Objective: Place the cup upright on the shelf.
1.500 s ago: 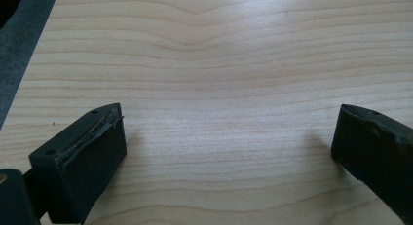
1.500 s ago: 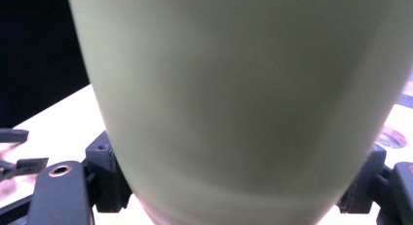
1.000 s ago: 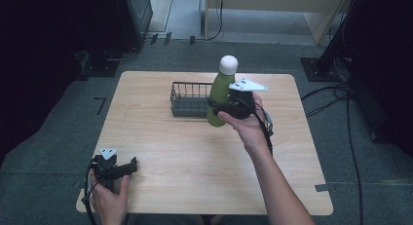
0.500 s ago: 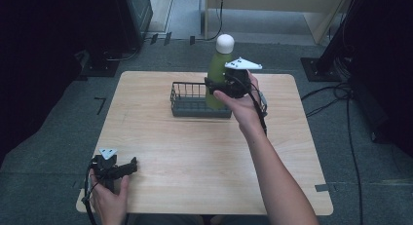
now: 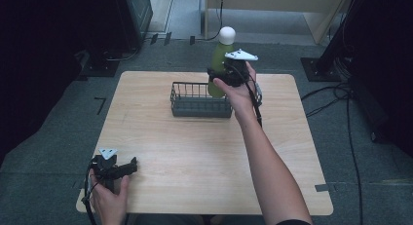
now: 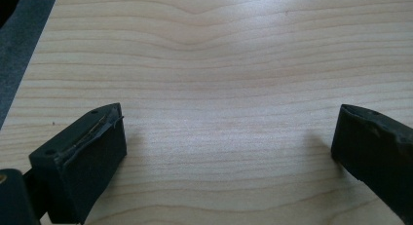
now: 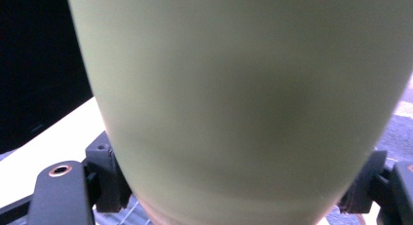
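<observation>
At the worktop's (image 5: 204, 152) twelve o'clock edge, the right tool (image 5: 221, 80) pinches a green bottle (image 5: 218, 64) with a white cap, holding it upright above the right end of a dark wire basket (image 5: 200, 100). Down at seven o'clock, the left tool (image 5: 124, 167) rests on the wood, its jaws spread wide around nothing.

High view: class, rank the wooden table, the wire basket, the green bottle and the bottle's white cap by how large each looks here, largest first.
1. Wooden table
2. Wire basket
3. Green bottle, raised nearer the camera and partly covered by the right gripper, so its place against the basket is unsure
4. White cap
</observation>
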A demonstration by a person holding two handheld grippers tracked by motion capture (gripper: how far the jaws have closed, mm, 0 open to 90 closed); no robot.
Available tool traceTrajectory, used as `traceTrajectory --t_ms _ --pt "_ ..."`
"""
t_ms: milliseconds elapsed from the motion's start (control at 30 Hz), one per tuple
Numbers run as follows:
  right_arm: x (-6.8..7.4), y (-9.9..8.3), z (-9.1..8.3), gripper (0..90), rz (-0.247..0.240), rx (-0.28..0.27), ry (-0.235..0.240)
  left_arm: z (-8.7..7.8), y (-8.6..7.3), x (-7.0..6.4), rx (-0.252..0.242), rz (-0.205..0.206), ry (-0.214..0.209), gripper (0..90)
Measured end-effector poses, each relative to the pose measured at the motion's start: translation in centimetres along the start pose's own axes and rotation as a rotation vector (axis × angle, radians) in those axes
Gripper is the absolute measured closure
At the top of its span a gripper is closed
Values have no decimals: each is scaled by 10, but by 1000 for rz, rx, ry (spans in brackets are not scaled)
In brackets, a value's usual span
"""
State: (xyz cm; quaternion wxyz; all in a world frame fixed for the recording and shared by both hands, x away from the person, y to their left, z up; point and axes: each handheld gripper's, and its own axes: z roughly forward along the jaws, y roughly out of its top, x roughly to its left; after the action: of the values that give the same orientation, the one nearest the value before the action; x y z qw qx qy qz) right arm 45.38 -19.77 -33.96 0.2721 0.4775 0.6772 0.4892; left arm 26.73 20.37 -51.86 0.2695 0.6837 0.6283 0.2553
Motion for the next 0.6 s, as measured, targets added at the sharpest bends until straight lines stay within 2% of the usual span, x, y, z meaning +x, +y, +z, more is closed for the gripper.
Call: traceTrajectory --t_ms 67,167,367,600 --pt "-3 -2 4 203 6 5 -15 0 0 0 0 0 0 1" --pt "-6 -7 10 203 28 16 -14 0 0 0 0 0 0 1" --pt "-3 -19 19 203 9 26 -12 0 0 0 0 0 0 1" --pt "-3 -32 28 203 21 52 -17 0 0 0 0 0 0 1"
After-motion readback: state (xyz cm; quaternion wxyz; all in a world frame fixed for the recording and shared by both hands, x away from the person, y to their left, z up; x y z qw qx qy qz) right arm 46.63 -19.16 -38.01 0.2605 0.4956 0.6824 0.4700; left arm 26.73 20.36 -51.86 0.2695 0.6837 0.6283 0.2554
